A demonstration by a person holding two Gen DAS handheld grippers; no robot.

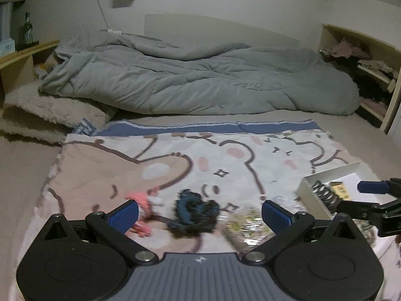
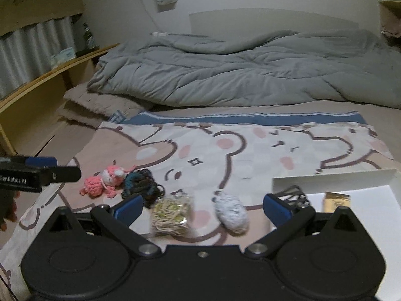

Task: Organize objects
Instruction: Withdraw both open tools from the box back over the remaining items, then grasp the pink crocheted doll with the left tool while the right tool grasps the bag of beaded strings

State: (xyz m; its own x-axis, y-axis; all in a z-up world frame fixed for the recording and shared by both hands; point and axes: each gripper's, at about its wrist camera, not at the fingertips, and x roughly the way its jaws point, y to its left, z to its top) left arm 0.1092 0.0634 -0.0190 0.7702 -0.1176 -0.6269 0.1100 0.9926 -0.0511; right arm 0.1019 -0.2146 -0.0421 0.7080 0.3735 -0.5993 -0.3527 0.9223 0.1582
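On a cartoon bear cloth [image 2: 225,150] lie a pink crochet toy [image 2: 102,183], a dark blue and black yarn bundle [image 2: 140,183], a clear bag of beige string [image 2: 171,215] and a white wrapped ball [image 2: 231,213]. My left gripper [image 1: 198,213] is open, low over the blue-black bundle [image 1: 194,212], with the pink toy [image 1: 141,204] by its left finger. My right gripper [image 2: 203,207] is open above the string bag and the white ball. A white box [image 2: 363,200] at the right holds a black coiled item [image 2: 294,195] and a tan packet [image 2: 335,200].
A grey duvet [image 1: 195,80] is bunched across the back of the bed. A fluffy beige blanket [image 1: 47,115] lies at the left. A wooden shelf [image 2: 50,75] with a green bottle [image 1: 27,28] runs along the left. Open shelves with clothes [image 1: 356,57] stand at the right.
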